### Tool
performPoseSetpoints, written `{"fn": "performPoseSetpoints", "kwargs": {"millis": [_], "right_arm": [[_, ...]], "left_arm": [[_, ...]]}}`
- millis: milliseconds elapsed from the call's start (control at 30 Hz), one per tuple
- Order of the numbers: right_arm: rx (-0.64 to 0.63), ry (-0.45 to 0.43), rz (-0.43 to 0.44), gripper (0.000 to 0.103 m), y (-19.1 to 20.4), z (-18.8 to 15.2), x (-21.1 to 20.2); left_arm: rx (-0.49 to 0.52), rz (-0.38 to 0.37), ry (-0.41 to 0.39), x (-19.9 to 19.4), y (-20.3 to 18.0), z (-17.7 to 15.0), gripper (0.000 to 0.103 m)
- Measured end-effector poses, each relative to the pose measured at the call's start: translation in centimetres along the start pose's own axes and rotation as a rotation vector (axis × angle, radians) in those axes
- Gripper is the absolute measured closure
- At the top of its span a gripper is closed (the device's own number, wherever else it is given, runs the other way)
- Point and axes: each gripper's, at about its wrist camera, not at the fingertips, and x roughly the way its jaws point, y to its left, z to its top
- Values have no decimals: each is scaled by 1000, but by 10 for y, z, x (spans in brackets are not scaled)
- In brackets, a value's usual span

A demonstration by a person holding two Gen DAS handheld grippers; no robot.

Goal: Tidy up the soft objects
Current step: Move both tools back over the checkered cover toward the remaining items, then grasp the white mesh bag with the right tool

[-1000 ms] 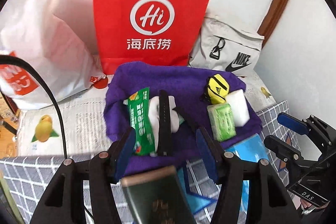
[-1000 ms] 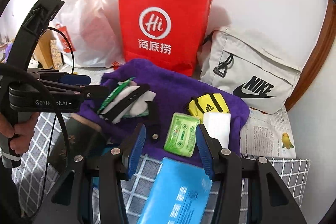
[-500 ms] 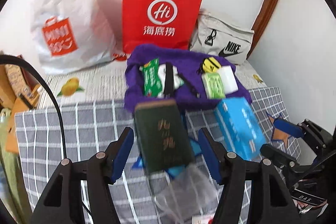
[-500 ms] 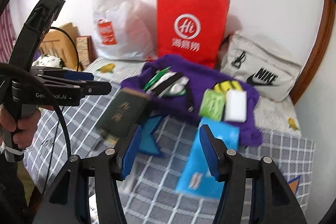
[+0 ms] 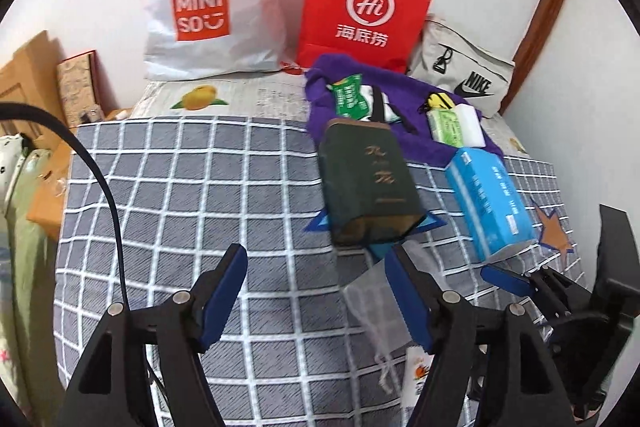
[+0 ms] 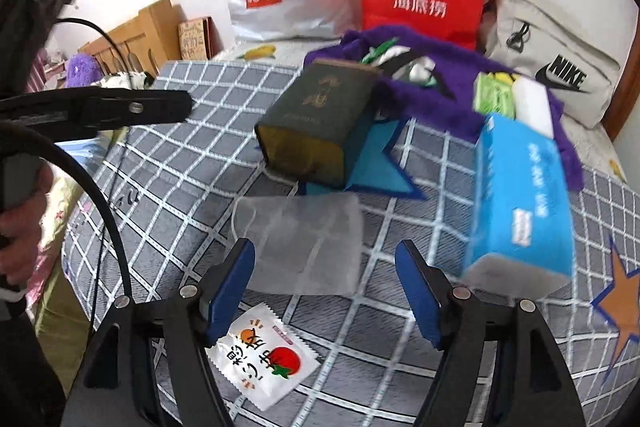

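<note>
1. Bedding in a grey checked pattern lies under both grippers, with soft things scattered across it.
2. The left gripper has its jaws parting, nothing between them, only checked cloth below.
3. Ahead of its right finger lies a dark green pouch, and beyond that a purple towel carrying small packets.
4. The right gripper is also spreading its jaws and grips nothing.
5. A sheer drawstring bag lies flat just ahead of its fingertips, partly between them.
6. A white sachet with a tomato print lies beside its left finger.
7. A blue tissue pack lies ahead of the right finger, to its outer side.
</note>
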Motion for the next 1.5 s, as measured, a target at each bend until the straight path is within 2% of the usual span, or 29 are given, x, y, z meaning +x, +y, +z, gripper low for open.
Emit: {"fn": "performPoseSetpoints", "kwargs": {"millis": [133,300,467,567,633,700,767,967,1300,1500], "right_arm": [[32,22,-26,30,2,-5,19],[55,67,-18,30,0,-6,41],[55,73,-14,32,3,-10,55],[12,52,-49,41,10,-13,56],[-2,42,-50,52,11,-14,54],[-1,39,-42,71,11,-15,52],[-3,40,-32,81,11,-15,50],[0,36,-21,93,10,-16,50],[1,45,-13,95,11,-17,42],[20,0,8,95,4,-15,14]], "left_arm": [[-15,-6,7,0,4,-7,31],[-7,-18,25,7,-2,-8,30],[10,-30,38,12,-10,-11,30],[19,-27,44,14,-14,-12,30],[18,-30,46,15,-14,-12,30],[12,-26,46,15,-13,-13,30],[10,-26,47,15,-11,-14,30],[-8,-16,49,14,-4,-16,30],[-11,-7,65,18,-1,-19,30],[2,-1,87,24,-4,-21,30]]}}
